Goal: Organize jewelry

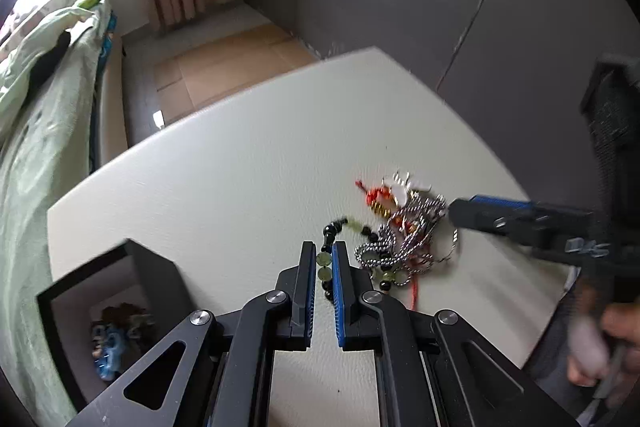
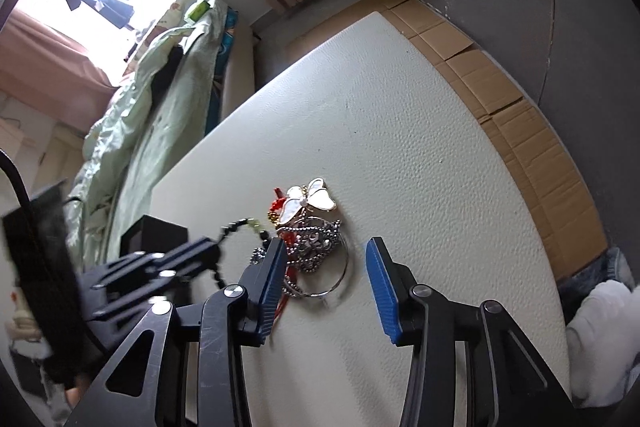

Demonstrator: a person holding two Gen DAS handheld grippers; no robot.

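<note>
Your left claw [image 1: 323,259] clamps the beaded bracelet [image 1: 347,223] on the worktop [image 1: 240,167], while your right claw [image 2: 326,259] gapes beside the jewelry pile [image 2: 312,247].

I count 1 tangled jewelry pile [image 2: 308,247] on 1 cream textured tabletop [image 2: 420,131]: 1 white-and-gold butterfly brooch [image 2: 310,201], 1 black-and-green bead strand [image 1: 326,259], 1 thin silver hoop [image 2: 340,279]. Also 1 black open box [image 1: 108,311], 2 grippers.
</note>
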